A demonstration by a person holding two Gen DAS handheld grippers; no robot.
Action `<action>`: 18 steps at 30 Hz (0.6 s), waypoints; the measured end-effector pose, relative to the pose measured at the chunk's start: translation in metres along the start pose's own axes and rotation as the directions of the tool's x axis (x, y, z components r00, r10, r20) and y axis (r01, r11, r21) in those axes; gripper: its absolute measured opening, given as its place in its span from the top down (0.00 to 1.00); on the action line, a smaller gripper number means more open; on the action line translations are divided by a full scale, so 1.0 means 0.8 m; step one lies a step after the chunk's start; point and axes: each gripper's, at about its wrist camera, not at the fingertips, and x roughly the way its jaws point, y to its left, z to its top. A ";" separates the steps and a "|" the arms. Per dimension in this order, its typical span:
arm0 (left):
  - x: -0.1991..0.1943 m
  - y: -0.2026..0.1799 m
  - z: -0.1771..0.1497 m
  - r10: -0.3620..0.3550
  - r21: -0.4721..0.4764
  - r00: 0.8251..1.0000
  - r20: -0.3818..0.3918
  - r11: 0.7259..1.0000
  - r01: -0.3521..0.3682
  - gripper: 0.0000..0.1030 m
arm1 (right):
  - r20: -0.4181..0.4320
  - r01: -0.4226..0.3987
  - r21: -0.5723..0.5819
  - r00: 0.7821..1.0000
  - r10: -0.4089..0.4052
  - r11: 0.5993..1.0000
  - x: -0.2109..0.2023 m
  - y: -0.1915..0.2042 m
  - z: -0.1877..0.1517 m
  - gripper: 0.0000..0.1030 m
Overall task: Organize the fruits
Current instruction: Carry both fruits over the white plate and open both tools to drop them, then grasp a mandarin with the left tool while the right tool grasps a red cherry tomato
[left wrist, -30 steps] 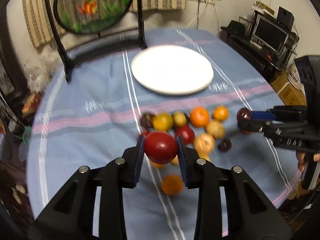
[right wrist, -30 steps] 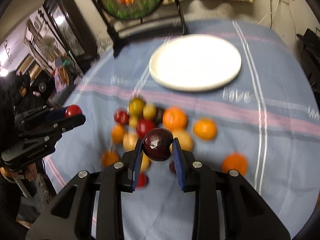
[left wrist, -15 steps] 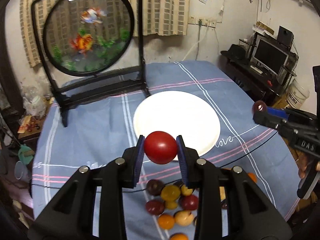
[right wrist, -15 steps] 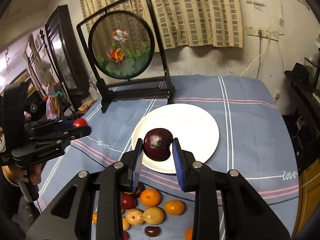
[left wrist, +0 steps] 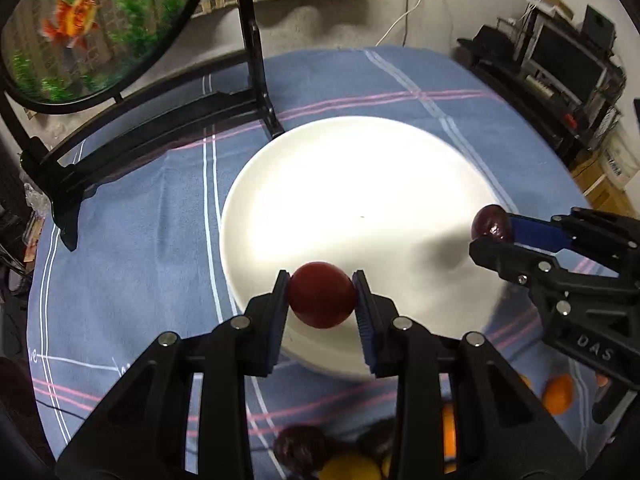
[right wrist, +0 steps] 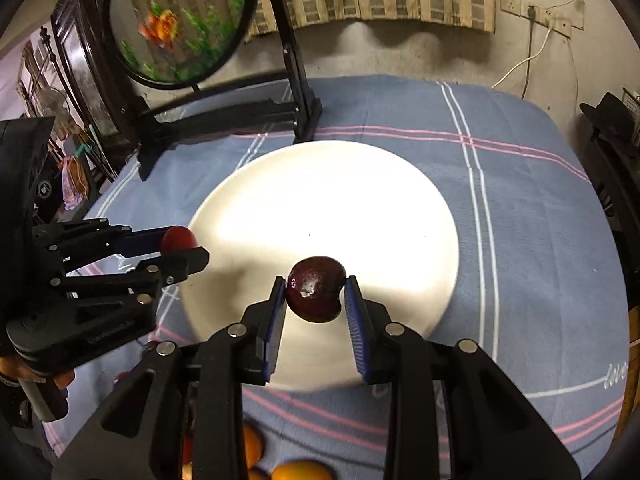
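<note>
My left gripper (left wrist: 322, 294) is shut on a red round fruit (left wrist: 322, 295) and holds it over the near edge of the white plate (left wrist: 352, 200). My right gripper (right wrist: 316, 296) is shut on a dark purple plum (right wrist: 316, 294) above the plate's (right wrist: 320, 200) near part. The right gripper also shows in the left wrist view (left wrist: 494, 232) at the plate's right rim. The left gripper shows in the right wrist view (right wrist: 184, 246) at the plate's left rim. The plate has nothing on it.
Several loose fruits, orange (left wrist: 558, 394), yellow and dark, lie on the blue striped tablecloth (left wrist: 132, 240) near me, mostly hidden by the grippers. A round goldfish panel on a black stand (left wrist: 160, 112) stands behind the plate. Shelves with electronics (left wrist: 560, 60) are at the right.
Both grippers have moved forward and down toward the plate with their fruits. The plate now fills the middle of both views, and the fruit pile has dropped to the bottom edge.
</note>
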 end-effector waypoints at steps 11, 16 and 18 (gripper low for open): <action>0.025 0.003 0.008 0.078 -0.036 0.997 0.022 0.996 -0.077 0.35 | 0.006 0.049 -0.033 0.999 -0.049 0.998 0.023 -0.002 0.009 0.37; 0.010 0.001 0.008 0.088 -0.033 0.996 0.033 0.996 -0.087 0.35 | 0.031 0.024 -0.007 0.999 -0.024 1.000 -0.003 -0.003 0.006 0.36; -0.006 -0.002 0.006 0.086 -0.030 0.995 0.054 0.996 -0.085 0.35 | 0.042 0.007 0.007 0.999 -0.008 1.000 -0.020 -0.004 0.001 0.36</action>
